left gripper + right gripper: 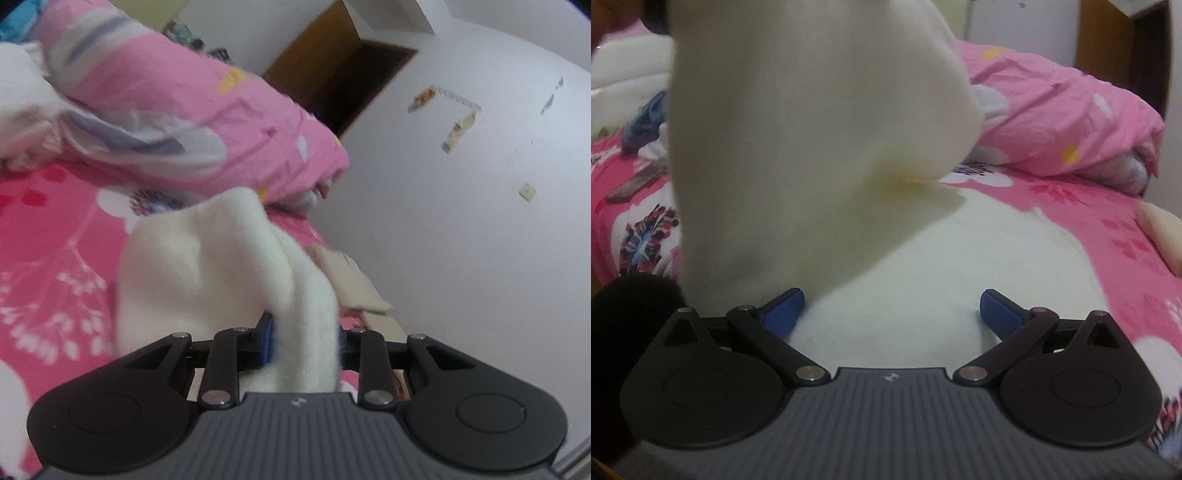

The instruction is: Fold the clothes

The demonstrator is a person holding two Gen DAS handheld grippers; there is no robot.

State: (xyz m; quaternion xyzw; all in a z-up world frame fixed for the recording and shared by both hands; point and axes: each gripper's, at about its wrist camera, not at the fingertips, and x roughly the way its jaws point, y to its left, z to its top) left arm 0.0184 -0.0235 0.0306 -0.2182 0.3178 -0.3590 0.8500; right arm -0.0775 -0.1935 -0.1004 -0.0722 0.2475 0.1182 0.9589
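A cream fleece garment is lifted off the pink floral bed sheet in the left wrist view. My left gripper is shut on a thick fold of it, and one blue pad shows beside the cloth. In the right wrist view the lifted part of the garment hangs at the upper left, while the rest of it lies flat on the bed. My right gripper stands open just above that flat part. Its blue pads sit wide apart and press on nothing.
A bunched pink quilt lies across the far side of the bed, also. A white wall and a wooden door stand to the right. Blue clothes and a dark flat object lie at left; a beige item at right.
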